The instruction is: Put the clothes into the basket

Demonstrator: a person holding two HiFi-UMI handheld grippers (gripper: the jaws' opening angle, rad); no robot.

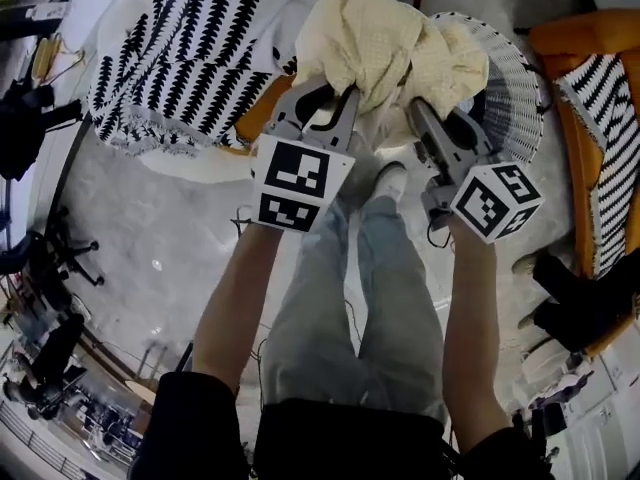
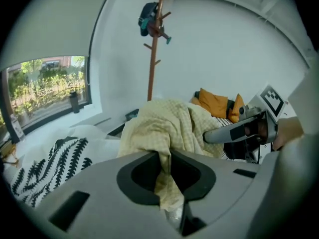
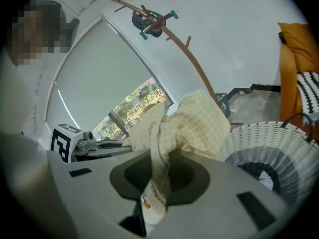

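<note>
A pale yellow checked garment (image 1: 385, 43) hangs bunched in the air between both grippers. My left gripper (image 1: 335, 103) is shut on its left part; in the left gripper view the cloth (image 2: 167, 133) runs down between the jaws. My right gripper (image 1: 425, 118) is shut on the right part, with the cloth (image 3: 179, 128) pinched between its jaws. The white wicker basket (image 1: 515, 93) stands on the floor just beyond and to the right of the garment; its rim (image 3: 271, 141) lies to the right of the right gripper, below the cloth.
A black-and-white patterned cloth (image 1: 185, 53) lies on a white surface at the upper left. An orange chair (image 1: 590, 118) with a patterned cushion stands at the right. A wooden coat stand (image 2: 153, 44) rises by the white wall. The person's legs (image 1: 360, 298) are below.
</note>
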